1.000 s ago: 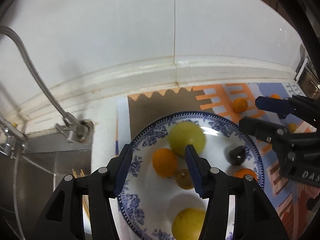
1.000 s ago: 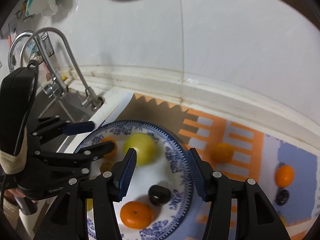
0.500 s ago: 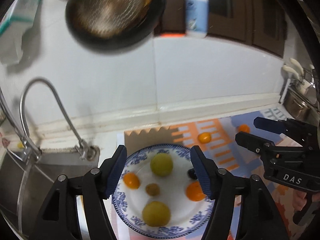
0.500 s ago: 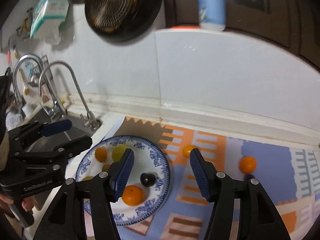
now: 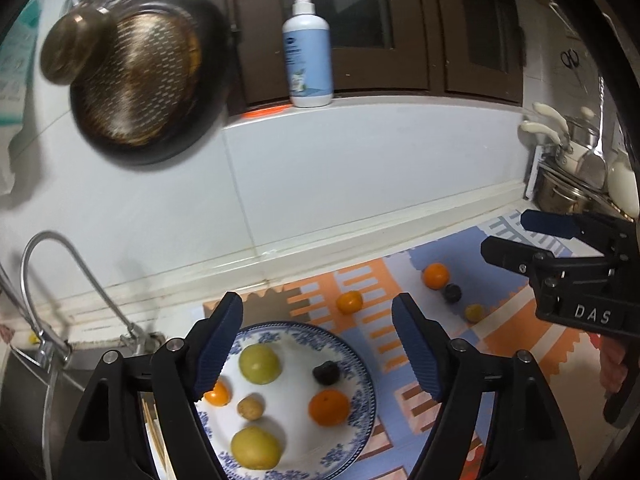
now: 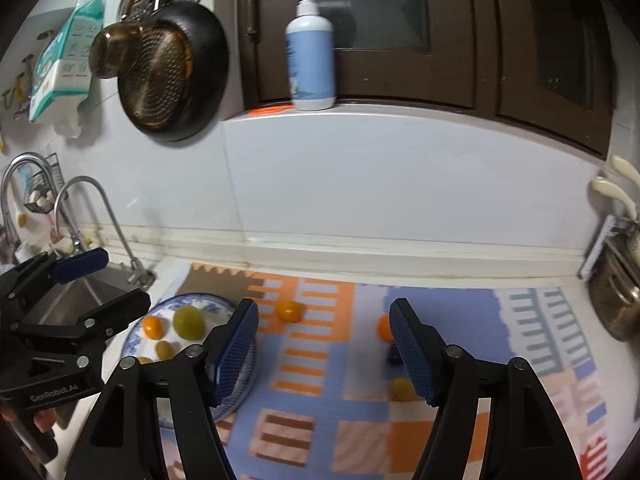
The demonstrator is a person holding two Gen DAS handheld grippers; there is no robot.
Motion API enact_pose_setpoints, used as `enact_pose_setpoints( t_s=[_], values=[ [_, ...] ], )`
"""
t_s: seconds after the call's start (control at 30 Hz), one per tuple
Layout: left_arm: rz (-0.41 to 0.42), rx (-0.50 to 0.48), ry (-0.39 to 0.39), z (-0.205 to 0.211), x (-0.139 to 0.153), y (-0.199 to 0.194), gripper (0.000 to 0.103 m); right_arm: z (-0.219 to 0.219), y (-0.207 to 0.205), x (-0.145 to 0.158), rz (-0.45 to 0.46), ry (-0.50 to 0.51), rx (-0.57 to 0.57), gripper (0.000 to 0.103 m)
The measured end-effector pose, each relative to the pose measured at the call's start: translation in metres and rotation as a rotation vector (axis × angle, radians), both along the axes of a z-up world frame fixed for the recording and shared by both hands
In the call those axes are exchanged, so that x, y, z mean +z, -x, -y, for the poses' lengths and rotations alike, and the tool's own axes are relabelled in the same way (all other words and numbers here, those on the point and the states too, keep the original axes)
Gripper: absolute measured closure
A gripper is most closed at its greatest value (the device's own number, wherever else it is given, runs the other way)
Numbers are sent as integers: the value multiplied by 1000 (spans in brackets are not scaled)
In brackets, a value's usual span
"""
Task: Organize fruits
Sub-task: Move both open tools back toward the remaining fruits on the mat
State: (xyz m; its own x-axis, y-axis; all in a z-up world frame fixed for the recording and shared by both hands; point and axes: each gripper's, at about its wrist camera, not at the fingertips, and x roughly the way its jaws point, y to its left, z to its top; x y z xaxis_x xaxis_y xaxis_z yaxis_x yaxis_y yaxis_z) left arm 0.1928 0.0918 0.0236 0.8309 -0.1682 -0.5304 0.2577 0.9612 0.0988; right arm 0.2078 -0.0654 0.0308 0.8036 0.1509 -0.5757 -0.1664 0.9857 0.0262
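Both my left gripper [image 5: 316,340] and right gripper [image 6: 324,344] are opening, empty; round loose oranges [image 5: 349,302] could roll off the patterned mat [image 6: 360,420] if nudged.

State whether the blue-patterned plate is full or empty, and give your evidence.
Partly filled. The blue-patterned plate holds six fruits, among them two yellow-green fruits and an orange, with bare white patches between. Four more fruits lie on the mat.
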Motion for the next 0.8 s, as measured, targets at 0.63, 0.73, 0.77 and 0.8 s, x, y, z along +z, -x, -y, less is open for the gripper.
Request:
enact_pose_setpoints(
  t_s=[0.63, 0.73, 0.77, 0.8],
  values=[
    [-269, -91, -31, 43, -5, -108, 27, 46, -95, -15, -335, 75, 1, 34],
    [-344, -85, -48, 45, -24, -127, 27, 45, -109, -31, -405, 105, 12, 34],
    [-363, -90, -54, 47, -29, -132, 27, 46, -114, -38, -430, 112, 13, 34],
    [-372, -94, -55, 48, -34, -136, 27, 48, -119, -45, -449, 110, 8, 34]
  ],
)
